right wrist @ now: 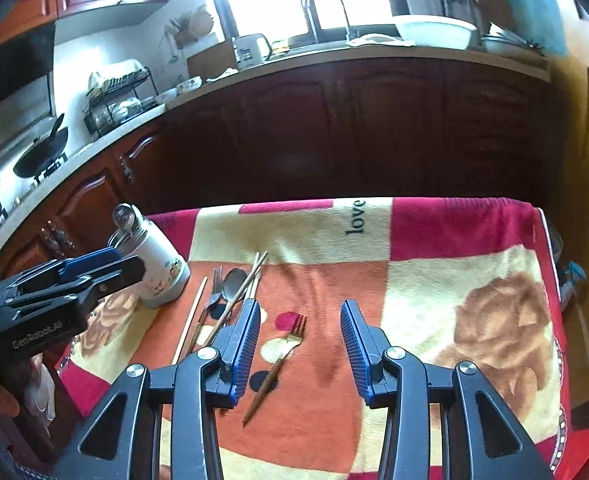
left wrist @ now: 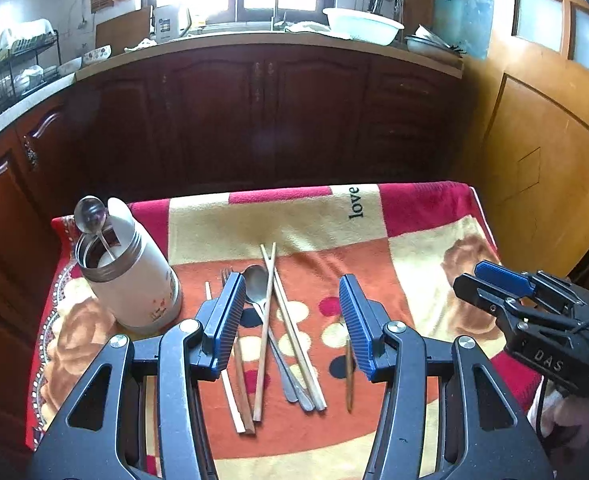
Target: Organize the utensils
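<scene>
Count on cloth [left wrist: 414, 264]: one canister [left wrist: 134, 280] at ten o'clock, holding two spoons [left wrist: 90, 214]. Centre pile: apparently four chopsticks [left wrist: 294, 332], one loose spoon [left wrist: 254, 280]. Forks [right wrist: 297, 330]: two, one lying at the pile's three o'clock.

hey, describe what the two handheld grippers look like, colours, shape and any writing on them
Both are alike: black plastic frames with triangular cut-outs and silver pivot pins, ending in two flat ribbed blue finger pads. The left gripper carries white lettering along its body, seen from the right wrist camera. The right gripper shows white letters reading "DAS" and a thin black cable in the left wrist view.
</scene>
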The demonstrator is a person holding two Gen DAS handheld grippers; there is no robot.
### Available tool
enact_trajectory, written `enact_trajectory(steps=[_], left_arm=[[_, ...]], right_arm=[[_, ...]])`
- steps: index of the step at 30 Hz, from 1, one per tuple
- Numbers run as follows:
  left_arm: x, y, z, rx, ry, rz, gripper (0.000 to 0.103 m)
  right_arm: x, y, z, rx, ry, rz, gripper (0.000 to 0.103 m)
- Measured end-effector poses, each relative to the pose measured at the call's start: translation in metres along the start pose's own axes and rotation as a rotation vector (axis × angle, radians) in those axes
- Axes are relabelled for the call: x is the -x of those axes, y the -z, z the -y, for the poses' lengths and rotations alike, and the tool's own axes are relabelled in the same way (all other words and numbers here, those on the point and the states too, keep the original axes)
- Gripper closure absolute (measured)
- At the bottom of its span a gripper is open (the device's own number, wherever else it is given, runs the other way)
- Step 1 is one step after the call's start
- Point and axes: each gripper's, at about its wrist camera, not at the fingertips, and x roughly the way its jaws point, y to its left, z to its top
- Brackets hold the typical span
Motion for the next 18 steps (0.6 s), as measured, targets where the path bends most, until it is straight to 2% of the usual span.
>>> enact_trajectory(steps=[3, 12, 18], left_arm=[[0.005, 0.000, -0.004, 0.021, -0.003, 0.001, 0.050], [-0.002, 0.005, -0.018, 0.045, 0.030, -0.019, 0.050], [-0.009, 0.008, -0.026, 0.075, 0.052, -0.030, 0.050]], right_arm=[[0.006, 0.000, 0.006, -0.003, 0.002, 0.012, 0.062], [-0.004, -0.001, 0.016, -0.038, 0.017, -0.014, 0.062], [-0.012, -0.004, 0.010, -0.002, 0.031, -0.033, 0.062]])
